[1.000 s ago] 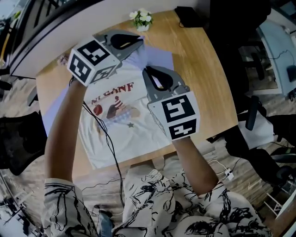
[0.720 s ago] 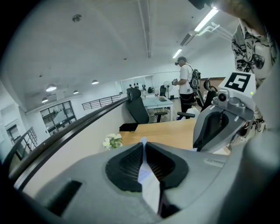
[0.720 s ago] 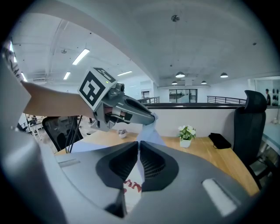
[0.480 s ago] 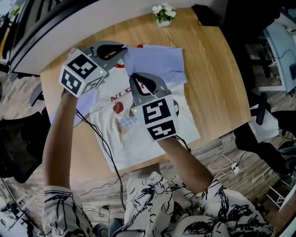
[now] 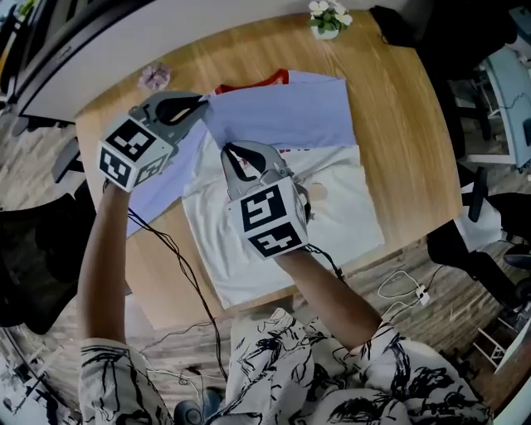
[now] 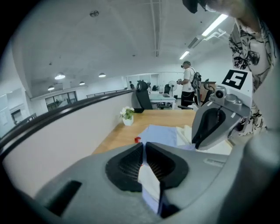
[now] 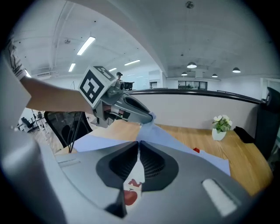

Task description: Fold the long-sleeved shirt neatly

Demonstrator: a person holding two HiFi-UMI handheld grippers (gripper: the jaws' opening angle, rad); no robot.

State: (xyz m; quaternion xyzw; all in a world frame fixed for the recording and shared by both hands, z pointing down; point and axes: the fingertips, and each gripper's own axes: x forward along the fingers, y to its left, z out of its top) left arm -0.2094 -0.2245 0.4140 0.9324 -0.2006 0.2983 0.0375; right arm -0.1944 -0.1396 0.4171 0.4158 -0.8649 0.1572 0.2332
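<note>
Nearest to the person, the right gripper point(image 5: 235, 150) has its jaws closed on a pinch of the shirt point(image 5: 332, 199), white cloth with a red print, about the middle of the chest. A little farther and to the left, the left gripper point(image 5: 202, 103) is also closed, on white and lavender cloth near the shoulder. The shirt lies on the counter point(image 5: 406, 124), its long axis running from the red collar point(image 5: 253, 82) at the far side to the hem near the person. A lavender sleeve point(image 5: 290, 116) lies across its top. From both jaws the body spreads to the right, and the right gripper is nearer to it. Beyond stands a flower pot point(image 5: 328, 18).
</note>
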